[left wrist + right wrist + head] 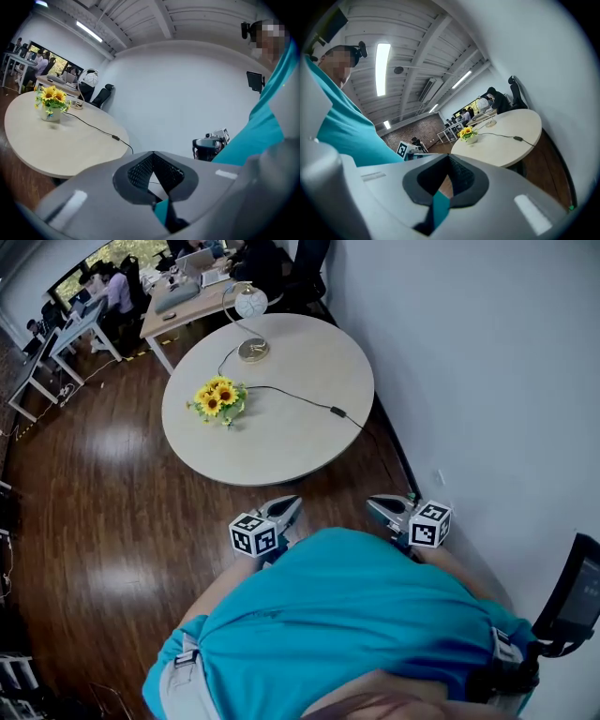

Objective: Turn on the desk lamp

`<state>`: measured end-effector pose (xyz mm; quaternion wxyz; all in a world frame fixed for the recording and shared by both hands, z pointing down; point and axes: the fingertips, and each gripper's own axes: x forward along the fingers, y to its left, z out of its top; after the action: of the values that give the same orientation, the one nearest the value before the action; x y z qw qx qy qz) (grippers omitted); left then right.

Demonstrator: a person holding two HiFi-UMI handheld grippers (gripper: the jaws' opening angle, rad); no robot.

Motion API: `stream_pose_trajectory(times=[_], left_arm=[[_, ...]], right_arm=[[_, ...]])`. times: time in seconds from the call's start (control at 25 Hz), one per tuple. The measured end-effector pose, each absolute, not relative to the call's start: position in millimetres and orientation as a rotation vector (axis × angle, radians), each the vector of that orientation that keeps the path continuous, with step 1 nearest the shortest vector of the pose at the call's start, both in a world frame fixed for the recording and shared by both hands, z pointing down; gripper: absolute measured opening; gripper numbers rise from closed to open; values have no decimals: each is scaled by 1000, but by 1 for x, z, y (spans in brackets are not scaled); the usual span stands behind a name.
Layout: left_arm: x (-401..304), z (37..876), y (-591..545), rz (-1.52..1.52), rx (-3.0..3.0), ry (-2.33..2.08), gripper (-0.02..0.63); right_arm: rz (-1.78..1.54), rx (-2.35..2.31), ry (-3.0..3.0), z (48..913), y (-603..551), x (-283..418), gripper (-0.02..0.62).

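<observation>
The desk lamp (250,304), a white globe on a curved stem with a brass base, stands at the far edge of the round table (309,446). Its black cord runs across the top to an inline switch (337,412) near the right rim. Both grippers are held close to my body, short of the table's near edge. The left gripper (292,503) and right gripper (374,504) are shut and hold nothing. In the left gripper view the lamp (88,78) and switch (115,137) lie far beyond the touching tips of the left gripper (152,153). The right gripper (449,156) points toward the switch (518,138).
A pot of sunflowers (217,400) sits on the table's left part, beside the cord. A white wall (487,381) runs along the right. Desks with seated people (112,287) fill the far left of the room. A dark office chair (577,601) stands at my right.
</observation>
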<state>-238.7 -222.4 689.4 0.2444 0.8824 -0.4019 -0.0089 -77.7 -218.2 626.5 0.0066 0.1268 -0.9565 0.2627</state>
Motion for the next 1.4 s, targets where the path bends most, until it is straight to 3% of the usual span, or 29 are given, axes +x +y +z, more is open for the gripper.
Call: stream_pose_trajectory(times=[0.28, 0.6, 0.84, 0.96, 1.4], left_arm=[[-275, 729, -285, -13, 2354, -1059, 23], [-254, 754, -380, 61, 2320, -1210, 23], [-169, 703, -424, 128, 2218, -1366, 23], [-153, 697, -451, 220, 2202, -1388, 23], [-199, 827, -573, 532, 2249, -1214, 23]], right_arm=[[919, 455, -2968, 651, -289, -108, 2], [895, 302, -3013, 691, -384, -83, 2], [837, 142, -3028, 629, -441, 9, 2], [850, 104, -3030, 622, -470, 20, 2], [975, 327, -2969, 722, -552, -38, 2]])
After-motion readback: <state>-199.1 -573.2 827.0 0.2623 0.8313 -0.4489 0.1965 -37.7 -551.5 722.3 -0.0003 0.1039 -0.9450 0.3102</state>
